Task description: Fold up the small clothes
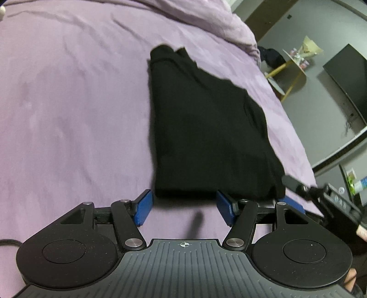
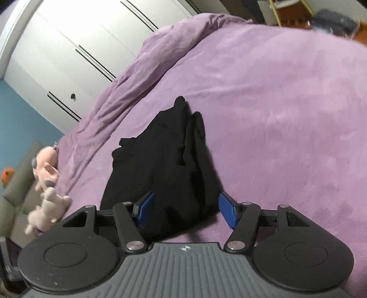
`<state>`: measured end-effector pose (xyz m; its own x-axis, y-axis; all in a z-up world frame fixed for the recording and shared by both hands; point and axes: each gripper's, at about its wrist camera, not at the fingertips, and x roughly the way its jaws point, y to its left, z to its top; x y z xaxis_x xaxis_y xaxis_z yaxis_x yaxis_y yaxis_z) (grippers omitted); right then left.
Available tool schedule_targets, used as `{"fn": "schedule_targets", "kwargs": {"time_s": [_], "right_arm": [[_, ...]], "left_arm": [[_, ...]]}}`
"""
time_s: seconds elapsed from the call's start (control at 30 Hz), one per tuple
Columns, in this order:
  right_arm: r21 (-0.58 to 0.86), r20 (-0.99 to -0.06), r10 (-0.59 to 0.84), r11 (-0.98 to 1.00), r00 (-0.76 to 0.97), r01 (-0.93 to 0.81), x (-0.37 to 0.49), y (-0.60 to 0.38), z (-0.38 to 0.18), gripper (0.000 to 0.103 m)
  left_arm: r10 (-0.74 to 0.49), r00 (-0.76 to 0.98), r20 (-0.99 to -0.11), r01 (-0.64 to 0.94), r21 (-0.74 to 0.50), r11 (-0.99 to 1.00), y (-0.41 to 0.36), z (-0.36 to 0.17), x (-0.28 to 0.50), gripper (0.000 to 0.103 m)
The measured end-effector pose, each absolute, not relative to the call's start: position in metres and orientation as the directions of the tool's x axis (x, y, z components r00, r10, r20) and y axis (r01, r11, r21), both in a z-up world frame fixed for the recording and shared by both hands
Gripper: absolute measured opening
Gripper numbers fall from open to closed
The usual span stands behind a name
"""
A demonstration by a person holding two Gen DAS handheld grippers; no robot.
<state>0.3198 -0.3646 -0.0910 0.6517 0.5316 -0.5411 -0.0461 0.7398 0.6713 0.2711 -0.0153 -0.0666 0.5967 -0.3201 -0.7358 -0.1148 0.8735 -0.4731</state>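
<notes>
Looking down my left gripper (image 1: 183, 209), I see the black garment (image 1: 206, 128) lying folded on the purple bedspread (image 1: 68, 114), a long dark slab whose long axis runs from the bottom centre of the frame up toward the top centre. Its near short edge sits just beyond my blue pads (image 1: 143, 209), and its far end, bunched into a few ridges, points toward the rumpled duvet (image 1: 206, 20) at the top. My left jaws stand spread with nothing between them, only bare bedspread showing in the gap.

From my right gripper (image 2: 185, 211) the same garment (image 2: 160, 165) fills the lower middle of the frame, narrowing to a point at the upper centre, with its long axis leaning slightly rightward as it rises. My right jaws are spread as well; the near corner of the cloth lies between the pads (image 2: 227, 211), but they do not press on it.

Soft toys (image 2: 48, 183) lie at the left edge of the right wrist view, below the white wardrobe (image 2: 68, 50). A yellow-legged side table (image 1: 291, 71) and a dark screen (image 1: 348, 80) stand at the upper right of the left wrist view.
</notes>
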Motion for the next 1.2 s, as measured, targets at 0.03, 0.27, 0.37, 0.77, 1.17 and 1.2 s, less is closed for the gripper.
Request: {"fn": "schedule_targets", "kwargs": {"time_s": [0.03, 0.27, 0.37, 0.77, 1.17, 1.2], "right_arm": [[0.679, -0.541, 0.535, 0.733, 0.649, -0.038, 0.324, -0.363, -0.095, 0.055], [0.762, -0.47, 0.602, 0.646, 0.646, -0.047, 0.325, -0.369, -0.097, 0.018], [0.826, -0.439, 0.629, 0.563, 0.642, 0.013, 0.327, -0.384, -0.109, 0.016], [0.734, -0.508, 0.567, 0.679, 0.648, -0.019, 0.323, -0.383, -0.089, 0.035], [0.819, -0.475, 0.649, 0.573, 0.594, 0.03, 0.332, -0.367, -0.114, 0.021], [0.831, -0.463, 0.656, 0.555, 0.596, 0.034, 0.333, -0.368, -0.115, 0.018]], "left_arm": [[-0.315, 0.592, -0.742, -0.121, -0.468, 0.875, -0.018, -0.067, 0.27, 0.065], [-0.216, 0.599, -0.771, -0.149, -0.373, 0.916, -0.03, -0.061, 0.278, 0.065], [-0.17, 0.594, -0.786, -0.158, -0.321, 0.934, -0.037, -0.06, 0.284, 0.063], [-0.14, 0.594, -0.792, -0.185, -0.305, 0.934, -0.041, -0.06, 0.296, 0.059], [-0.157, 0.592, -0.791, -0.201, -0.334, 0.921, -0.037, -0.06, 0.293, 0.059], [-0.157, 0.591, -0.791, -0.198, -0.331, 0.923, -0.038, -0.06, 0.293, 0.059]]}}
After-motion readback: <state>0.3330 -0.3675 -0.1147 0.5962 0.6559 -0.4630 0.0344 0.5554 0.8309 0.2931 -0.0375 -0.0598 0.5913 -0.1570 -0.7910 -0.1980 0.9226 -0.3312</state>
